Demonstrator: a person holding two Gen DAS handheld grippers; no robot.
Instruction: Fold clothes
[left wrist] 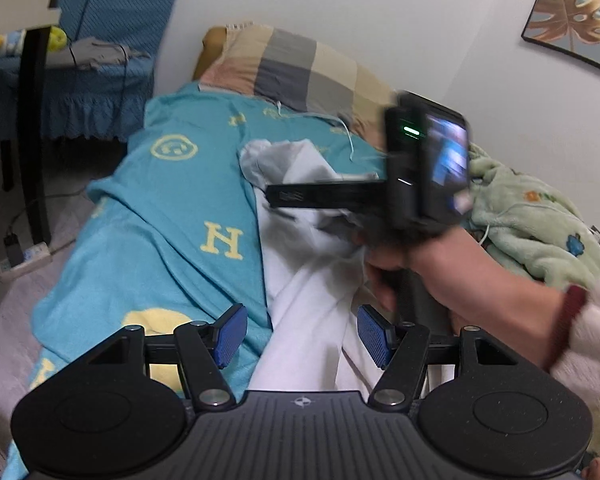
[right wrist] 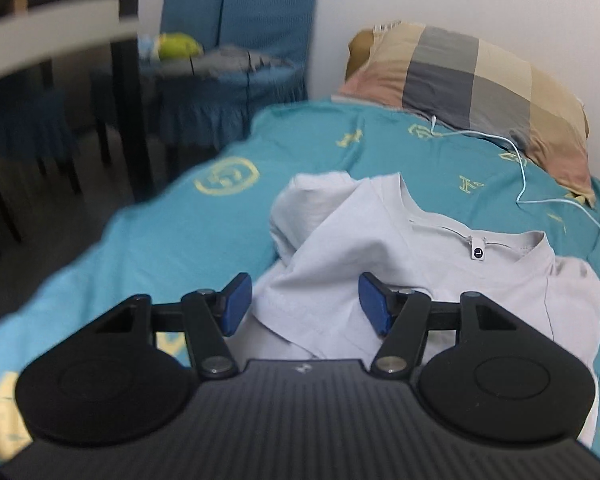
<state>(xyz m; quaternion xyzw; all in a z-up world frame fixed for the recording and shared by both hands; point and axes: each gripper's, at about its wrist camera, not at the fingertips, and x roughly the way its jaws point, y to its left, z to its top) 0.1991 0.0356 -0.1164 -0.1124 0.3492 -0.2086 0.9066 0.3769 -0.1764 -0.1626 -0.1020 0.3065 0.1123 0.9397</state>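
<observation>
A white T-shirt (right wrist: pixel 380 248) lies rumpled on the teal bed cover (right wrist: pixel 188 240), collar and size tag facing up, one side folded over the middle. My right gripper (right wrist: pixel 304 304) hovers open just above the shirt's near fold, nothing between its blue pads (right wrist: pixel 236 304). My left gripper (left wrist: pixel 300 336) is also open, low over the shirt (left wrist: pixel 308 312) at its near edge. In the left wrist view a hand (left wrist: pixel 440 272) holds the other gripper's black body (left wrist: pixel 416 168) above the shirt, hiding part of it.
A checked pillow (right wrist: pixel 472 84) leans against the wall at the bed's head, and a thin white cable (right wrist: pixel 520 168) trails across the cover. A green fleece blanket (left wrist: pixel 532 216) is bunched on the right. A blue-covered chair (right wrist: pixel 236 76) and a dark table leg (right wrist: pixel 132 120) stand left of the bed.
</observation>
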